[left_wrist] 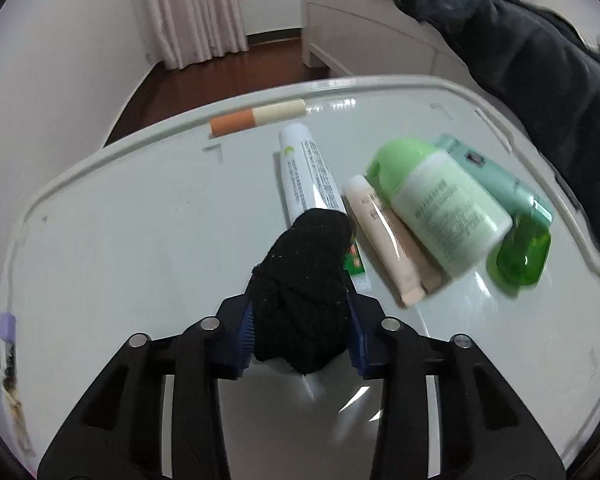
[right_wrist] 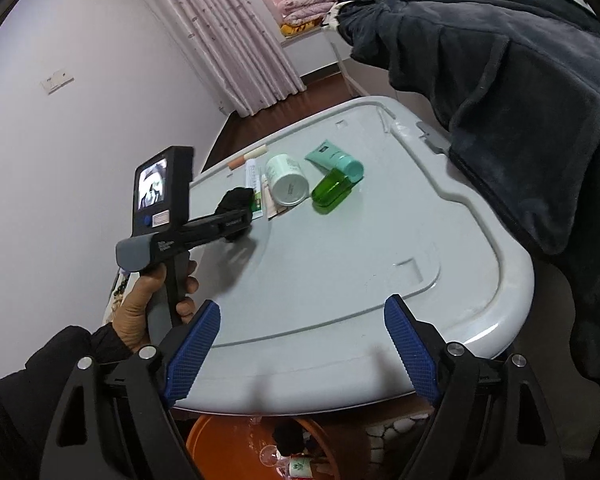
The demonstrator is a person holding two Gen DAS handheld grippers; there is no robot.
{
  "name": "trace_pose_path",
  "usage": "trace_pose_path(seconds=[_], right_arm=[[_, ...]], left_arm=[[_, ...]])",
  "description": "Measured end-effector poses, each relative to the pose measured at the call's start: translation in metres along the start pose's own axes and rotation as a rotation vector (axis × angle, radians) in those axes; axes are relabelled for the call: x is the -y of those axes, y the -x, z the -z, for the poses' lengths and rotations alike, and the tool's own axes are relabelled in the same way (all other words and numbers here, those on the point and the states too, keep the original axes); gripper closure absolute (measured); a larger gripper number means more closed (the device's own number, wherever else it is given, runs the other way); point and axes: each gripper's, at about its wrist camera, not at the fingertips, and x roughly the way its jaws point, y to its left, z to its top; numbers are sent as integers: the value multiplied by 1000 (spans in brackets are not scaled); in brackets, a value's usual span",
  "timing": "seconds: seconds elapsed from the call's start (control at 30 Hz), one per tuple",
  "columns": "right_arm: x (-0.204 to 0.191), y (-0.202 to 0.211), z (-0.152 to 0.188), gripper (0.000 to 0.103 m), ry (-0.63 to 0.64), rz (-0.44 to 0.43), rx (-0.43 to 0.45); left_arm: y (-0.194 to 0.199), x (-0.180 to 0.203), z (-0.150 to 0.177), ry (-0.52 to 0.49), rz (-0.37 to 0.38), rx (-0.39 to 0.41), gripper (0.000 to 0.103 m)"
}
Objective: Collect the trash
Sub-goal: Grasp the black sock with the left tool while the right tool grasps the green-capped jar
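My left gripper (left_wrist: 300,336) is shut on a black sock-like cloth (left_wrist: 304,280), whose bunched end rises between the blue pads. It hangs just above the grey plastic lid (left_wrist: 140,240), over the foot of a white tube (left_wrist: 306,172). To the right lie a cream tube (left_wrist: 384,236), a pale green bottle (left_wrist: 440,204), a teal tube (left_wrist: 496,184) and a clear green bottle (left_wrist: 520,254). An orange-and-white stick (left_wrist: 256,118) lies at the far rim. My right gripper (right_wrist: 300,344) stands open over the lid's near edge (right_wrist: 340,380), nothing between its fingers. The right wrist view shows the left gripper (right_wrist: 240,216) with the cloth (right_wrist: 236,198).
A dark garment (right_wrist: 520,100) drapes over the lid's right side and the furniture behind. Below the near edge an orange basin (right_wrist: 220,440) holds several items. A hand (right_wrist: 148,300) grips the left tool. White wall at left, curtains (right_wrist: 228,40) behind.
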Motion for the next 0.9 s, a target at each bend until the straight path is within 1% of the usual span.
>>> trace_pose_path(seconds=[0.07,0.13,0.2,0.27,0.3,0.37,0.43,0.5,0.53,0.57,0.63,0.73,0.77,0.8,0.83,0.9], right_arm=[[-6,0,-1,25,22,-3,4],[-9,-4,-6,34,24,-27,-23],[-16,-12,-17,35,42,-38,-57],[-27,-27,-35,35,100,-30,-95],[-34,-38,-46,35,132,-13,-117],[-47,-62,-68,35,189,3,-150],[-65,-91,-93,35,284,38,-168],[-76,-118,-111,35,348,75,-184],[-80,-139,-123,35,375,104,-213],[-80,-152,-130,35,385,124,-235],[-79,-183,-146,35,398,174,-284],[-75,-214,-158,35,399,198,-384],[-74,-228,-161,38,402,200,-434],[-72,-240,-162,51,398,202,-480],[-70,-248,-162,55,389,199,-511],[-62,-257,-169,56,304,145,-526]], left_arm=[[14,-12,3,58,25,-40,70],[40,-21,12,83,34,-42,70],[80,-26,30,62,51,-12,70],[116,-30,54,20,37,16,70],[135,-35,73,19,34,8,70],[149,-44,93,46,38,-16,70],[154,-52,116,72,53,-32,70],[148,-51,129,53,33,-27,70],[142,-52,134,42,22,-24,70],[138,-52,137,40,16,-24,70],[132,-56,140,60,39,-31,69],[129,-67,144,95,67,-51,69],[128,-68,144,101,71,-51,69],[128,-69,143,110,73,-50,69],[129,-69,141,113,75,-46,69],[131,-66,140,104,67,-29,69]])
